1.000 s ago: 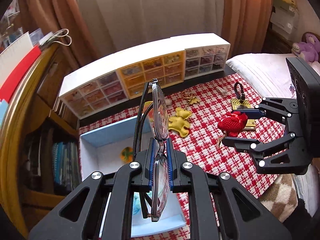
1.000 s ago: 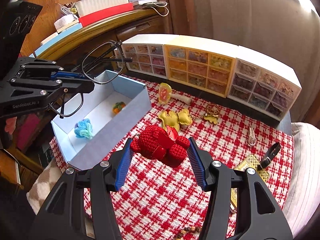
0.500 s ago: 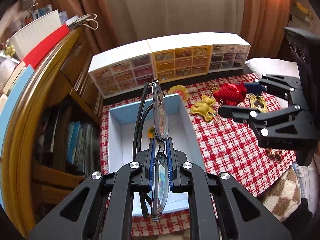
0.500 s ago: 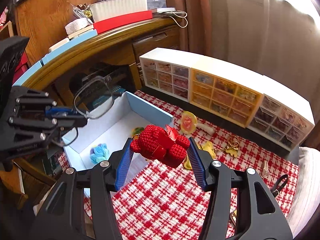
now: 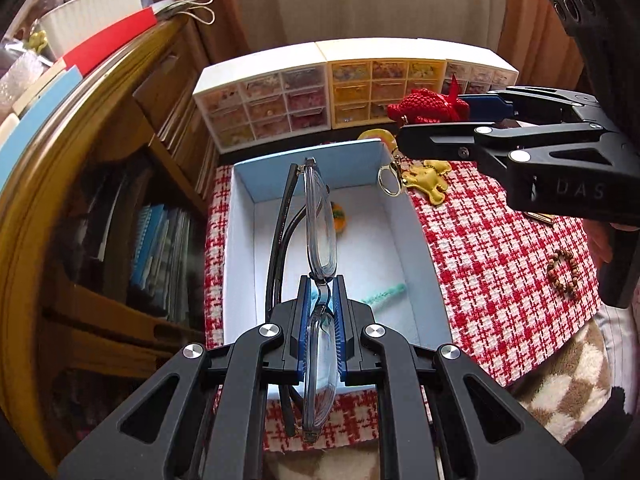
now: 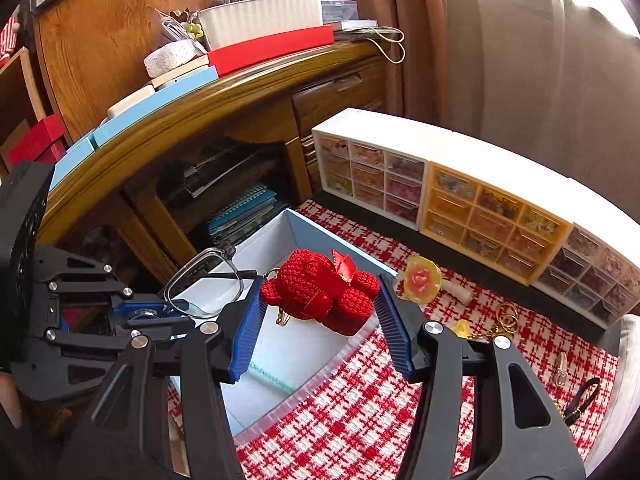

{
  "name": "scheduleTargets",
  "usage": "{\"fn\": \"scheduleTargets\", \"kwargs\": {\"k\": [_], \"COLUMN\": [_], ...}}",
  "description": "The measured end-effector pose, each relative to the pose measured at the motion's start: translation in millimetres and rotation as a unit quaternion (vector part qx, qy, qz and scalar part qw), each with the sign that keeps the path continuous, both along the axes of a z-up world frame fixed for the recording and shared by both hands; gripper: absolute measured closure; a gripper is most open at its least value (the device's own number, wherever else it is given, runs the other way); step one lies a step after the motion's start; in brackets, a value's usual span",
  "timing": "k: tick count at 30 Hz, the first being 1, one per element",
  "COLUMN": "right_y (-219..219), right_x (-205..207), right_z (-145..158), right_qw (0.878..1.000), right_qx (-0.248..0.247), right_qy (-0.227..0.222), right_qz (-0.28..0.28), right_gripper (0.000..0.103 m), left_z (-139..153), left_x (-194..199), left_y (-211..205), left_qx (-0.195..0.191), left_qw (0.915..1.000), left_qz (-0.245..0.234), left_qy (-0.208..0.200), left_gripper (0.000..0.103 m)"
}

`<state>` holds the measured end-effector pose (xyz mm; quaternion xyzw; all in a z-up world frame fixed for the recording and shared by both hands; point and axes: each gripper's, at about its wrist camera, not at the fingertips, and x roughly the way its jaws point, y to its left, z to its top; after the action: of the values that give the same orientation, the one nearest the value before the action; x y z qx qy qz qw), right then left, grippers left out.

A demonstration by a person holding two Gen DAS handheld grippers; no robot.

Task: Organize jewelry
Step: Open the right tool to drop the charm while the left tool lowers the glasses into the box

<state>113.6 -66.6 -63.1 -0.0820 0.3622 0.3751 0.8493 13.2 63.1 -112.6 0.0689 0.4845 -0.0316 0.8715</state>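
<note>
Left wrist view
Left claw point(image 5: 319, 300): I see it clamped tight on the glasses point(image 5: 320, 224), pinching the bridge, lenses edge-on and upright.
Glasses: one lens sticks out ahead of my claw, the other sits back between the fingers; the black temples run down the left side.
Box point(image 5: 240, 240): directly below and ahead of my claw, open and white inside, with a small orange piece point(image 5: 338, 216) near its far end and a teal strand point(image 5: 384, 294) just right of the claw tips.
Right claw point(image 5: 430, 118): ahead and to the right, above the box's far right corner, gripping the red bear point(image 5: 428, 106); a gold clasp point(image 5: 388, 180) hangs beneath it.
Drawers point(image 5: 288, 100): beyond the box, at the far edge of the checked cloth point(image 5: 500, 272).
Beads point(image 5: 564, 274): on the cloth, well right of my claw.

Right wrist view
Right claw point(image 6: 320, 320): I have it partly closed on the red bear point(image 6: 320, 292), both pads pressing its sides.
Red bear: held in the air over the box point(image 6: 320, 232), near its right wall.
Left claw point(image 6: 148, 314): left of mine, holding the glasses point(image 6: 204, 284) over the box's left side.
Yellow charm point(image 6: 420, 280): on the cloth, just ahead and right of my claw.
</note>
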Motion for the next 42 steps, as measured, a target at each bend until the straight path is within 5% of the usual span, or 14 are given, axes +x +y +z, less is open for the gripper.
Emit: {"fn": "scheduleTargets", "kwargs": {"k": [26,42], "right_y": [55.3,70.9], "right_x": [40.0,30.6], "right_z": [-55.5,-86.1], "right_qw": [0.996,0.987], "right_qx": [-0.069,-0.131], "right_qy": [0.061,0.066], "right_qz": [0.022,0.06], "right_gripper": [0.05,0.05], "left_z": [-49.8,-54.2], "left_x": [39.9,55.8], "left_y": [34.3,44.9], "left_qx": [-0.08,-0.086], "left_qw": [0.9943,0.9934], "left_qz": [0.048,0.055], "left_qy": [0.051,0.053], "left_gripper": [0.093,0.093]}}
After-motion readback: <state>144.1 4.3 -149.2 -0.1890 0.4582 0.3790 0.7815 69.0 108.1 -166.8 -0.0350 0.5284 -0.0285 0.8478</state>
